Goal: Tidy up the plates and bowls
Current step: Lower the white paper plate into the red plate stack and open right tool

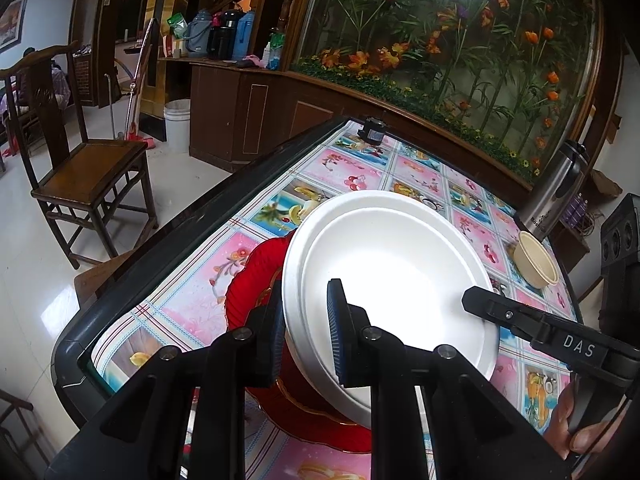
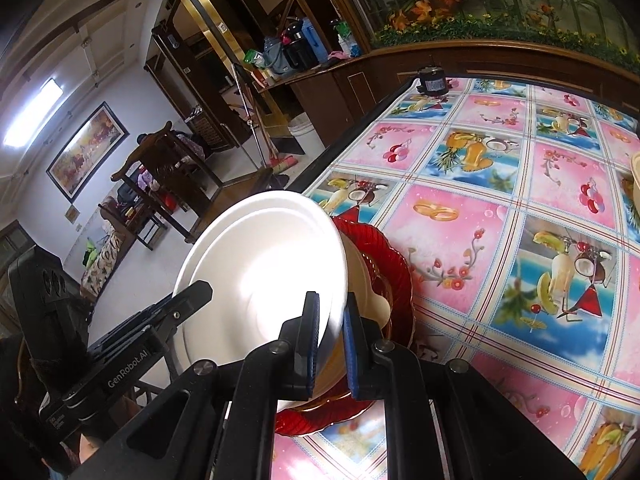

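Grippers both clenched on opposite rims of the round white foam plate (image 1: pixel 392 272), left gripper (image 1: pixel 306 334) at 7 o'clock, right gripper (image 2: pixel 331 344) at 3, so lower it level onto the scalloped red plastic plate (image 1: pixel 248 276) on the desk (image 1: pixel 192 304), releasing together.

We carry two matte black grippers. On the left gripper (image 1: pixel 306 332) we see angular linkage arms joined by round silver pivot pins, and blue ribbed pads (image 1: pixel 334 332) lining its fingers. The right gripper (image 2: pixel 331 344) has the same build, with black arms, silver pins and blue pads (image 2: pixel 352 352). White lettering "DAS" marks the right one's body at three o'clock in the left view; "GenRobot.AI" marks the left one's body at eight o'clock in the right view.
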